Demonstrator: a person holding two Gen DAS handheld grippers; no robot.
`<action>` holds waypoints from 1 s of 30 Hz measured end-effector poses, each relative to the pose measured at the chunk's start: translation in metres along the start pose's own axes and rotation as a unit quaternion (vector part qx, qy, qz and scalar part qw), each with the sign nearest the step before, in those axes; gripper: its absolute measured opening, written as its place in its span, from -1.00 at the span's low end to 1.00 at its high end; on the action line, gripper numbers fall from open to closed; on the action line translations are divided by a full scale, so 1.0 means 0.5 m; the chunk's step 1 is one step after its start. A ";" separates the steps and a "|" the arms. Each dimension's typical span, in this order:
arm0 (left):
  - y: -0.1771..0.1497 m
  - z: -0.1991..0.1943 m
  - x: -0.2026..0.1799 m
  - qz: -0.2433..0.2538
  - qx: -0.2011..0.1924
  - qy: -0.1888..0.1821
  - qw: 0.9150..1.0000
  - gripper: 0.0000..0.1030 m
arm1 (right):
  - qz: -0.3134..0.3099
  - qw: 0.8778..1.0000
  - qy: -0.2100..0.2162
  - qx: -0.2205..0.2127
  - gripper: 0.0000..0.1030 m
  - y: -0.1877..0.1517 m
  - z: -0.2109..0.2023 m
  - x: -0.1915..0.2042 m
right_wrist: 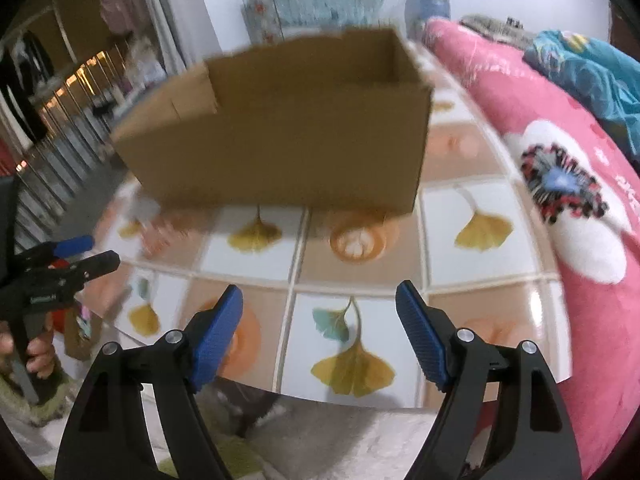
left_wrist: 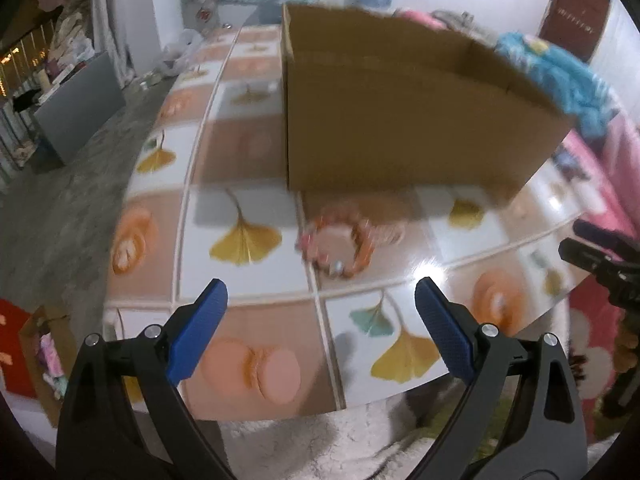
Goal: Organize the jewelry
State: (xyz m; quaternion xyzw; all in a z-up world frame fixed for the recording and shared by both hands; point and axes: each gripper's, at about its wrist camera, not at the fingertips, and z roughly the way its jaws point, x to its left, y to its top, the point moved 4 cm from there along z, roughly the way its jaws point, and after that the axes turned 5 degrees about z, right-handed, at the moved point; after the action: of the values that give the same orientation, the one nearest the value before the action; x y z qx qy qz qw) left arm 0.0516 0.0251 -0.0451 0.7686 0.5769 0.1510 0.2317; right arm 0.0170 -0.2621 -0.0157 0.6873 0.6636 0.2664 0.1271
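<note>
While both grippers gape empty, bracelets (left_wrist: 340, 240) lie beside box (left_wrist: 400, 120).

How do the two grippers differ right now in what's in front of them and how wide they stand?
The left gripper faces the orange bead bracelet lying on the table by the cardboard box; the right gripper faces only bare patterned tabletop. The left gripper's jaws look slightly wider apart than the right's. Both are open, empty, with blue pads, pointing down toward the box.

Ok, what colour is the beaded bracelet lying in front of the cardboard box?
Mostly orange and pink beads, though blurred; the beaded bracelet shows best in the left wrist view.
</note>
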 end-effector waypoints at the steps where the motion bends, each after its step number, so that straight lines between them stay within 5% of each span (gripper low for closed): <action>1: -0.006 0.010 -0.006 0.002 0.005 0.006 1.000 0.77 | 0.001 1.000 -0.006 0.010 0.49 -0.003 0.013 0.002; 5: -0.013 0.029 -0.020 0.005 0.005 0.038 0.999 0.77 | 0.005 0.999 -0.028 0.031 0.59 -0.008 0.054 0.003; 14: -0.032 0.061 -0.045 -0.001 0.035 0.050 0.998 0.79 | -0.015 0.996 -0.086 0.034 0.82 -0.015 0.094 0.004; 30: -0.030 0.067 -0.040 -0.017 0.035 0.058 0.998 0.84 | -0.029 0.996 -0.081 0.022 0.87 -0.025 0.095 -0.010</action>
State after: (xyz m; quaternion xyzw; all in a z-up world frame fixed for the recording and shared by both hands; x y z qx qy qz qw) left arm 0.0505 0.0032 -0.0807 0.7560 0.6074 0.1711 0.1738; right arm 0.0318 -0.2573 -0.0624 0.6898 0.6763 0.1918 0.1730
